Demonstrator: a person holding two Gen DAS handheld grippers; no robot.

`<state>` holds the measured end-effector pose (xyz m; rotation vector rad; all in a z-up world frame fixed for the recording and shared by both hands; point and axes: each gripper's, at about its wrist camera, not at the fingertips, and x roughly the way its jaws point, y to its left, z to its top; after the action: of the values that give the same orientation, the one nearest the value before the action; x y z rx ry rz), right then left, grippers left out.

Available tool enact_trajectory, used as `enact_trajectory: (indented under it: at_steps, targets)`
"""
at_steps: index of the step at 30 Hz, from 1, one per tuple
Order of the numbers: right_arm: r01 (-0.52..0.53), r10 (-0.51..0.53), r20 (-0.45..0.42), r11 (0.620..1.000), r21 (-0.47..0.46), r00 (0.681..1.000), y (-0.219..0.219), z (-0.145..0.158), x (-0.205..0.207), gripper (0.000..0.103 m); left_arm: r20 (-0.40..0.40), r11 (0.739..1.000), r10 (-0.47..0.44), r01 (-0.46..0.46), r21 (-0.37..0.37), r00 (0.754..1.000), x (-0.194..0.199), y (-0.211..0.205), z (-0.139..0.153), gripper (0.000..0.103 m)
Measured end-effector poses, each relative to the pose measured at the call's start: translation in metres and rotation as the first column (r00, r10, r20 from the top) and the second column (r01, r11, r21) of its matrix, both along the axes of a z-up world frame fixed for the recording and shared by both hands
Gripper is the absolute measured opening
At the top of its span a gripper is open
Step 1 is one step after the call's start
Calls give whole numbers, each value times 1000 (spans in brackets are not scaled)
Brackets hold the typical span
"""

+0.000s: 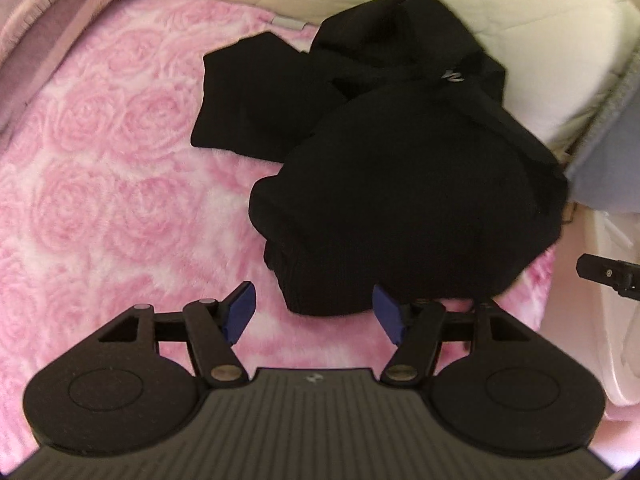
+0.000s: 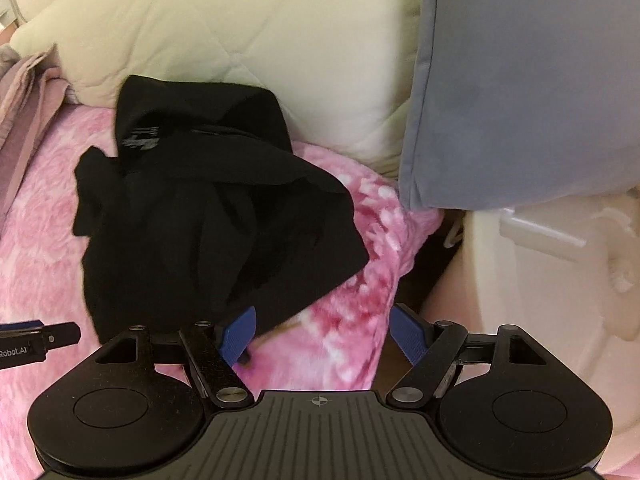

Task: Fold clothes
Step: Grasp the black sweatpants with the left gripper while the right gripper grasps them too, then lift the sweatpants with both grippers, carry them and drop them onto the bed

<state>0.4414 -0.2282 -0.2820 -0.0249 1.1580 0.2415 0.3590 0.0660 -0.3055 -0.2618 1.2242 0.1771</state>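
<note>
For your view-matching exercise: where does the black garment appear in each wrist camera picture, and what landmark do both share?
Left wrist: black garment lies centre to right, ahead of the open fingers.
Right wrist: black garment lies left of centre.
Shared landmark: the pink blanket beneath it.

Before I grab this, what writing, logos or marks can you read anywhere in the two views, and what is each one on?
"RoboLAI": on the left gripper, at the right wrist view's left edge; its first letters may be cut off.
Pale print on the black garment: too blurred to read.
Small round emblem on the right gripper: a symbol, no letters.
</note>
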Motion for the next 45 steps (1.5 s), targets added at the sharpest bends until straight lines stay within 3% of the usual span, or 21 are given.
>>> enact_trajectory:
  at_steps: [11, 17, 18, 19, 21, 22, 23, 24, 27, 31, 34, 37, 41, 45]
  targets:
    - [23, -24, 37, 999, 27, 999, -5, -60, 55, 78, 47, 992, 52, -46, -121, 998, 20, 27, -52, 64]
    - [-60, 60, 22, 997, 40, 998, 11, -72, 61, 77, 72, 978, 75, -59, -200, 995, 29, 29, -67, 64]
    - [-70, 69, 29, 997, 27, 997, 14, -73, 60, 72, 77, 979, 70, -53, -199, 995, 30, 28, -67, 63]
    - [-72, 71, 28, 997, 27, 997, 14, -73, 60, 61, 80, 980, 62, -45, -194, 995, 32, 27, -67, 61]
    - [-52, 52, 13, 998, 41, 999, 12, -71, 61, 47, 91, 979, 49, -30, -199, 995, 32, 25, -65, 51]
    - [-49, 49, 1, 997, 63, 999, 10, -70, 62, 33, 103, 977, 45, -22, -213, 994, 31, 25, -63, 36]
    - [-49, 50, -12, 995, 83, 999, 8, -68, 62, 29, 114, 971, 44, -15, -237, 993, 30, 25, -60, 20]
    - [-54, 56, -24, 994, 96, 998, 7, -65, 62, 23, 121, 964, 44, -11, -265, 992, 30, 24, -57, 16]
    - [-81, 85, -27, 989, 124, 996, 9, -48, 59, 18, 151, 957, 53, -7, -289, 987, 23, 21, -40, 10]
    - [-76, 79, -1, 965, 252, 997, 5, -1, 51, 17, 247, 941, 102, -13, -337, 964, -4, 23, 5, 8]
    - [-109, 94, 59, 926, 362, 994, 13, 47, 44, 16, 339, 929, 169, -35, -367, 925, -38, 32, 52, 8]
    - [-192, 140, 145, 870, 454, 979, 30, 102, 31, 16, 428, 914, 261, -79, -398, 866, -88, 47, 102, 8]
    - [-325, 221, 248, 769, 550, 943, 60, 168, 4, 16, 546, 905, 377, -172, -388, 748, -170, 73, 168, 8]
    - [-439, 288, 333, 641, 630, 898, 97, 221, -37, 16, 637, 870, 490, -292, -397, 595, -272, 100, 230, 8]
